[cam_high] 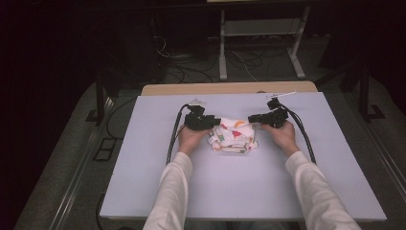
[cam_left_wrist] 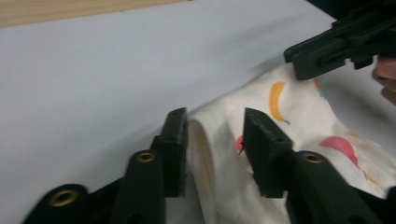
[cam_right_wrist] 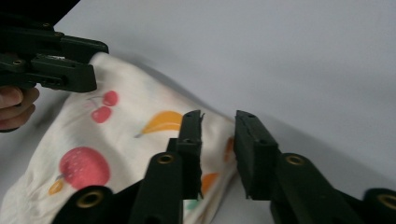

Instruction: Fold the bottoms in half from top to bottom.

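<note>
The left gripper [cam_high: 215,121] stands spread over the left edge of the folded cloth [cam_high: 234,135], its pads not pressing. The cloth lies near the middle of the tabletop [cam_high: 143,182], toward the far edge. The right gripper [cam_high: 253,118] is spread too, at the cloth's right corner. The fold looks finished; withdrawing remains.

Folded white fruit-print cloth [cam_high: 233,135], crumpled, mid-table btw both hands.

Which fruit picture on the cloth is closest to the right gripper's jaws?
The orange banana, printed just left of the right gripper; the cherries and red strawberry sit farther left on the cloth.
</note>
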Motion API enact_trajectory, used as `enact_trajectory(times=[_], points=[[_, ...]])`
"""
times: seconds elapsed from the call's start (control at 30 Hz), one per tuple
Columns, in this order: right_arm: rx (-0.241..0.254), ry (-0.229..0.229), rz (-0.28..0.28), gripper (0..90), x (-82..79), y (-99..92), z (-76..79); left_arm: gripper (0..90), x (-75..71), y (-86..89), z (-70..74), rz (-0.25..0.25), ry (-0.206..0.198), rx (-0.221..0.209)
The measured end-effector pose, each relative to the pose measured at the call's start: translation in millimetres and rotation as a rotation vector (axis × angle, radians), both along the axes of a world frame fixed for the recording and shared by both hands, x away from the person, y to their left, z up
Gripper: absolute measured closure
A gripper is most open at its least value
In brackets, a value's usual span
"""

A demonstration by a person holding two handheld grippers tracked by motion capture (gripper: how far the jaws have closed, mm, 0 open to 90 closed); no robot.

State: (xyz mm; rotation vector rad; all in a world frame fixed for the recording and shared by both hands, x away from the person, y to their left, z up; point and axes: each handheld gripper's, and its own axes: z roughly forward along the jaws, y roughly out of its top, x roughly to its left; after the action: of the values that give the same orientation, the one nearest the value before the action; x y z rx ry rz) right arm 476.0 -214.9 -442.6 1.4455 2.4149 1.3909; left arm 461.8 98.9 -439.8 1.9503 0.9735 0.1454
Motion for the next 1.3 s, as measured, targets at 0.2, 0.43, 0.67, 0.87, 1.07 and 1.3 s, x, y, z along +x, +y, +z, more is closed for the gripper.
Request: enact_trajectory(times=[0.2, 0.43, 0.67, 0.87, 1.07, 1.3], points=[[0.003, -0.033, 0.020, 44.8, -9.9, 1.0, 5.8, 34.7, -5.7, 6.9, 4.7, 0.027, -0.003, -0.011], [-0.025, -0.073, -0.010, 13.5, -24.0, -2.0, 13.9, 14.1, -13.7, 14.4, 10.8, -0.008, -0.004, -0.027], [-0.041, -0.080, -0.042, 0.3, -38.2, -11.2, 17.1, 0.0, -21.6, 17.3, 18.3, 0.000, -0.007, -0.002], [-0.024, -0.100, -0.034, 0.0, -52.9, -21.2, 21.4, 0.0, -28.8, 22.8, 21.2, -0.003, -0.024, 0.004], [-0.015, -0.109, -0.038, 0.0, -63.4, -30.2, 26.7, 0.0, -36.5, 29.1, 23.9, -0.005, -0.035, 0.002], [-0.023, -0.115, -0.038, 0.0, -77.1, -37.1, 29.1, 0.0, -50.4, 36.6, 27.4, -0.006, -0.055, -0.009]])
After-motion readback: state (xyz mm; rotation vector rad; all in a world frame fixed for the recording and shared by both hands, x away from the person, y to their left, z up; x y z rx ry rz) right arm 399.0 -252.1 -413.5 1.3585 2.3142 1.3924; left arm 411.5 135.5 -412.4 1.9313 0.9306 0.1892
